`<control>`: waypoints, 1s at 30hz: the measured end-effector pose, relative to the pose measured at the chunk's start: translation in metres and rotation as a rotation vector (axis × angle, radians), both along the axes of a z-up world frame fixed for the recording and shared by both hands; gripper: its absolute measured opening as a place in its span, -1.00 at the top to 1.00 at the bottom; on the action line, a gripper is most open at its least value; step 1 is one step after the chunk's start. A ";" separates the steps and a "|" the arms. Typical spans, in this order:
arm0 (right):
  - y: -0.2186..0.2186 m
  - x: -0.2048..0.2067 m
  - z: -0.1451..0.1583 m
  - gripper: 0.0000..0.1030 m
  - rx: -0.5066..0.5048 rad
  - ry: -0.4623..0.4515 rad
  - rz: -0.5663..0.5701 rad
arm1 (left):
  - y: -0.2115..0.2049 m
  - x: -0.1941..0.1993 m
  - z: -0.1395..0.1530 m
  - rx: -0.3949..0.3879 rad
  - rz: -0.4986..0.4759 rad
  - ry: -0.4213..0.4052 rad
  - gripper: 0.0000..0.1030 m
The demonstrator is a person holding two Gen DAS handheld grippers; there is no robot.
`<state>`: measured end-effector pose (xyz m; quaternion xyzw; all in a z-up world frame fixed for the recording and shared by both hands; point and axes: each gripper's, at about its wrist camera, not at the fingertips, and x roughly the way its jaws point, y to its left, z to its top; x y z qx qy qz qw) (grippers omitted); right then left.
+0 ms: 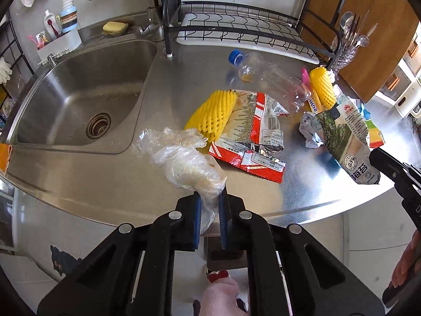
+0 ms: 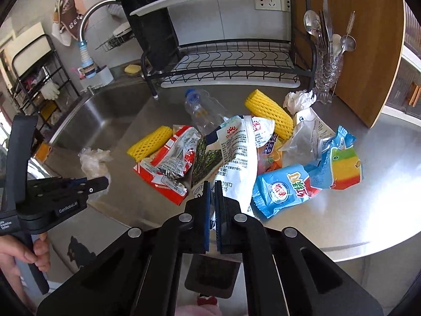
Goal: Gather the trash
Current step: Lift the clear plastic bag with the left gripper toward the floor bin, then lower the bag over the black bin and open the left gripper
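Nearest the lens, the left gripper (image 1: 210, 205) stands clenched on the neck of a crumpled clear plastic bag (image 1: 184, 158), whose bulk juts ahead of the blue pads toward the stainless-steel sink (image 1: 65, 100) on the left. In the right wrist view, the right gripper (image 2: 212, 192) is pinched tight on the lower edge of a white printed snack pouch with a dark green panel (image 2: 231, 147); its long axis runs away from the claw toward the far dish rack (image 2: 236, 60).

Both pieces appear held above the steel counter (image 2: 355, 210), just near of the litter pile: a red and white foil wrapper (image 2: 163, 168), two yellow foam fruit nets (image 2: 271, 113), a clear plastic bottle with a blue cap (image 2: 202, 113) and blue ice-lolly wrappers (image 2: 284, 187).

No bin shows in either view, so where the catch must travel cannot be told. The pouch's lower edge is hidden between the pads, and whether the pieces fully clear the counter is hard to judge.
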<state>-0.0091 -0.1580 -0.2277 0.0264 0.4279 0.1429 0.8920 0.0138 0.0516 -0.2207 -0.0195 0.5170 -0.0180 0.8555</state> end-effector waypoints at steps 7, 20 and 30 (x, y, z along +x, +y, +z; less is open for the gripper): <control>-0.005 -0.021 0.015 0.97 0.025 -0.027 0.009 | -0.008 -0.021 0.027 -0.012 -0.014 -0.059 0.81; -0.005 -0.053 -0.017 0.96 0.066 0.078 0.090 | -0.026 -0.075 -0.006 -0.066 -0.019 0.001 0.81; -0.001 -0.083 -0.129 0.87 -0.005 0.336 0.099 | -0.048 -0.096 -0.105 -0.081 -0.065 0.196 0.81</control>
